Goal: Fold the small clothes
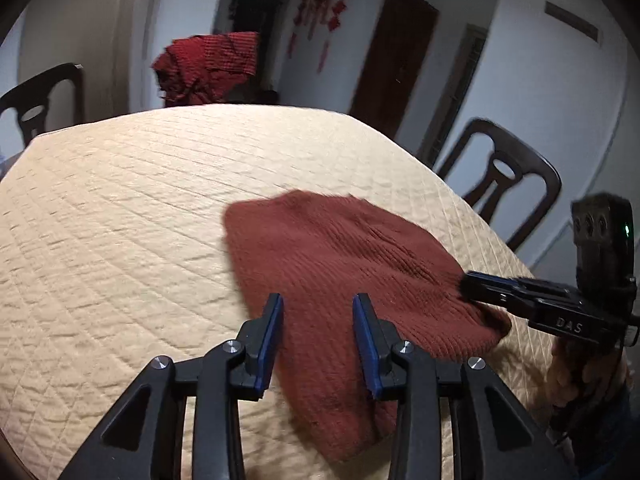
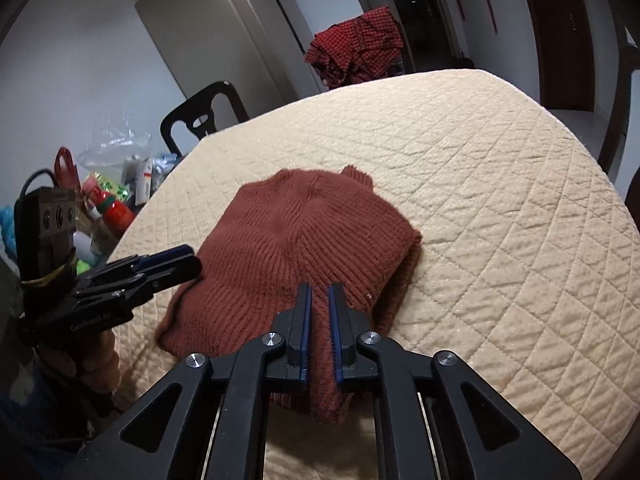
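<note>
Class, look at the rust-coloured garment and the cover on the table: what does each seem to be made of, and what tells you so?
Rust-coloured garment: seemingly knitted yarn, perhaps wool or acrylic; it shows parallel ribs and a fuzzy, matt surface. Table cover: apparently quilted cream fabric, likely padded; stitched lines cross into puffy diamonds, with no shine. The exact fibres cannot be told.

Both tongs are black plastic with blue pads and shiny silver screws. Left tongs [image 1: 318, 300] carry white "DAS" lettering at 3 o'clock; right tongs [image 2: 319, 292] see a yellow band.
</note>
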`<control>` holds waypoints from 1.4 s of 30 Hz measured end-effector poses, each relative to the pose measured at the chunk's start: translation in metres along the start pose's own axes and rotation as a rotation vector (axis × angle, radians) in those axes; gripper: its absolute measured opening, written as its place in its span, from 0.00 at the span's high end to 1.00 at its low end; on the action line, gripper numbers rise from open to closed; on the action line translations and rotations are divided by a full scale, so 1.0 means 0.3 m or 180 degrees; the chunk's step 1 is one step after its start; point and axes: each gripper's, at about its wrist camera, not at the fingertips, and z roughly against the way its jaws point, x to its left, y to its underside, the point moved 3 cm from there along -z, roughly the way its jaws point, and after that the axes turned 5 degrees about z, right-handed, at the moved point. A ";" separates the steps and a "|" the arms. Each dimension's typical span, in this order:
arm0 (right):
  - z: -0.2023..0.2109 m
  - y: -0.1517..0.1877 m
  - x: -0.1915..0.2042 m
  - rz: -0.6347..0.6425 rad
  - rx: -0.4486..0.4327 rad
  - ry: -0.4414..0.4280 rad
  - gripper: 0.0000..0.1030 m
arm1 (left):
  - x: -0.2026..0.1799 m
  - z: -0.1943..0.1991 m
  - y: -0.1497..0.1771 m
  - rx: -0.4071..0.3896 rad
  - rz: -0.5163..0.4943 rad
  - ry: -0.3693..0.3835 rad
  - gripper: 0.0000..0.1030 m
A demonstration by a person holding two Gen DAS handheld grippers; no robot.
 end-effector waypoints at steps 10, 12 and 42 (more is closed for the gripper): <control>-0.013 -0.013 -0.109 -0.0520 0.0005 -0.0130 0.52 | 0.127 -0.004 0.012 0.0095 0.0643 0.0035 0.51; -0.025 -0.025 -0.132 -0.0601 0.0018 -0.0177 0.52 | 0.128 -0.029 0.010 0.0135 0.0697 0.0103 0.50; -0.164 -0.016 -0.165 -0.0899 0.0347 -0.0850 0.60 | 0.132 -0.137 0.026 0.0359 0.0925 0.0455 0.44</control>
